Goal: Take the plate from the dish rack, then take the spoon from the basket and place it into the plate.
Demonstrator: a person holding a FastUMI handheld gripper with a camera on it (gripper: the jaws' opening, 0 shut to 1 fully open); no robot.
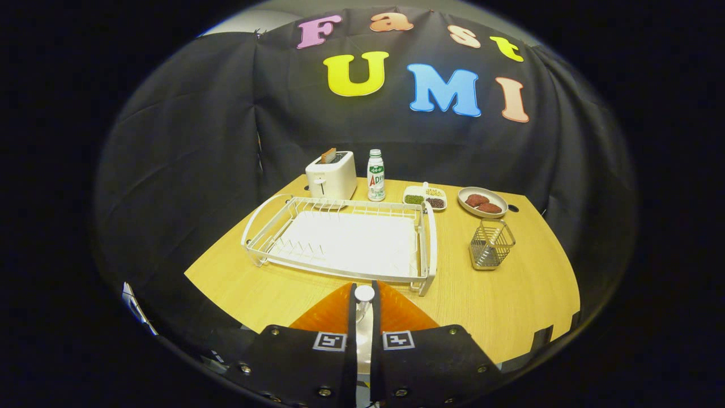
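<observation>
Gripper view
- Gripper (363, 288): its fingers are drawn close together and pinch the spoon (365, 326) between them. The spoon's rounded pale end stands up at the fingertips.
- Markers (329, 340): one square coded tag on each finger base; they carry a pattern, no words.
- Plate (403, 314): orange, on the table directly under the fingers and spoon, showing on both sides of them, just in front of the dish rack's near edge.
- Dish rack (428, 243): white wire rack on a white tray, just beyond the fingertips, with nothing in its slots.
- Basket (491, 245): small wire cutlery basket, upright, to the right of the rack and apart from it, with nothing in it.
- Writing: the bottle (376, 175) behind the rack has a white and green label with red lettering. The toaster (331, 175) beside it shows no legible print.
- Toaster: white, at the rack's far left corner, with a slice of bread (328, 155) standing in its slot.
- Divided dish (425, 196): small white dish with separate lots of green, dark and pale grains, just right of the bottle.
- Oval dish (502, 199): holds two reddish-brown pieces, beyond the basket.
- Table (510, 306): light wood grain, with a small dark hole (513, 208) near the oval dish.
- Room: creased black cloth (198, 141) hangs behind and around the table.
</observation>
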